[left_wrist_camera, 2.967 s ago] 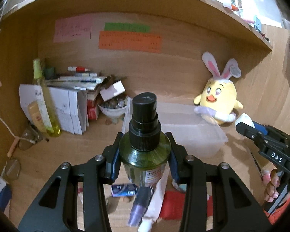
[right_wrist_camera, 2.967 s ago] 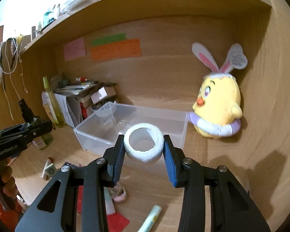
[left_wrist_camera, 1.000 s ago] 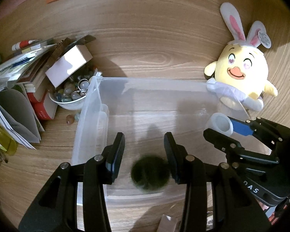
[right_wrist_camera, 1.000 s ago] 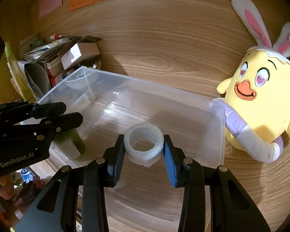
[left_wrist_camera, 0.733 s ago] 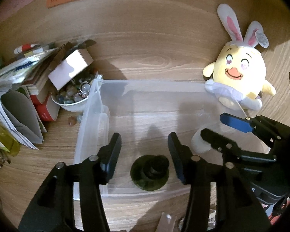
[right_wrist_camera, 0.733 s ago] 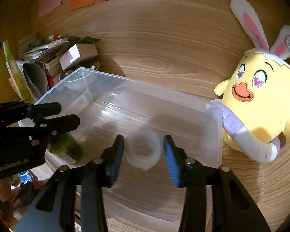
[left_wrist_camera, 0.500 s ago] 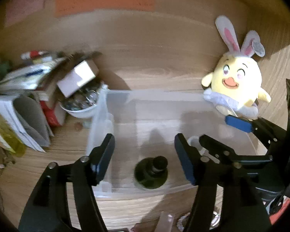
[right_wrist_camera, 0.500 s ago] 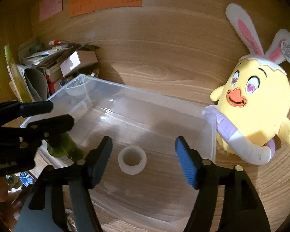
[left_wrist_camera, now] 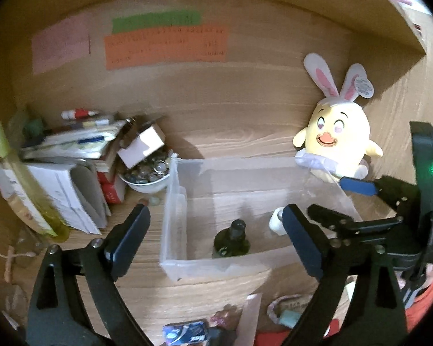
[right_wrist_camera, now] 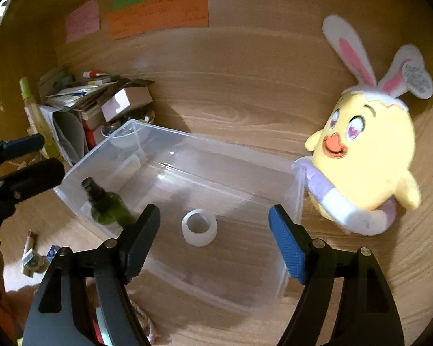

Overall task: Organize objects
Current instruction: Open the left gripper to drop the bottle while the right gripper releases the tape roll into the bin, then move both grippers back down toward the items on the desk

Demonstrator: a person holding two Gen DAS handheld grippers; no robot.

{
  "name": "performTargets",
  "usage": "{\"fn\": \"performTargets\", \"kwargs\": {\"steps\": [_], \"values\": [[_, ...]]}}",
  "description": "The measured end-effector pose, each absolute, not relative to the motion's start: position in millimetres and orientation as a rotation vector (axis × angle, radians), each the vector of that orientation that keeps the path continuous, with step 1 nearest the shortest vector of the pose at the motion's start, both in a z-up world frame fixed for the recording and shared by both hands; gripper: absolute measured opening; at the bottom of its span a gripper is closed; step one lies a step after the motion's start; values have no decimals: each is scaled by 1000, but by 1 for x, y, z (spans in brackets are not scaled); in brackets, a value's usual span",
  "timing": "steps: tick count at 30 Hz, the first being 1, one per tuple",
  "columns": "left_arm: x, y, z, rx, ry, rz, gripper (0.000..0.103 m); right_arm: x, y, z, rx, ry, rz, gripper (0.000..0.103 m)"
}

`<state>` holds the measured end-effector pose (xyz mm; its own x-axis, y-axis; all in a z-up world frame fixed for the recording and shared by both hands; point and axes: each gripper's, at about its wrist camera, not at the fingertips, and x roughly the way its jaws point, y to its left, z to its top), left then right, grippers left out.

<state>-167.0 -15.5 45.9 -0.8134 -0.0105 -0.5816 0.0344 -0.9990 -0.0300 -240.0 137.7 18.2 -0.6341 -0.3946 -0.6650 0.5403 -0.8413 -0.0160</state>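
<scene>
Both hand-held grippers, left [left_wrist_camera: 216,239] and right [right_wrist_camera: 213,230], spread empty above the clear bin [right_wrist_camera: 288,190] holding spray bottle [right_wrist_camera: 106,201] and tape roll [right_wrist_camera: 199,227]; next, fetch near-side bench clutter.

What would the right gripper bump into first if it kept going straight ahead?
Probably the white roll lying in the clear bin. It sits right between the open right gripper fingers, though depth is hard to judge.

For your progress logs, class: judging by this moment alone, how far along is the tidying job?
Done: the dark green spray bottle and the white tape roll stand inside the clear plastic bin. In hand: nothing; the left claw and right claw are both open. Left: small clutter on the wooden desk, such as the blue packet.
</scene>
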Motion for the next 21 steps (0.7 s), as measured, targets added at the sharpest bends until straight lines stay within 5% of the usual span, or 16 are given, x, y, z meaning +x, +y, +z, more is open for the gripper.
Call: {"fn": "performTargets", "kwargs": {"steps": [21], "values": [[-86,-62,32,1059,118,-2905,97,-152,193,36,802,232,-2461,85]]}}
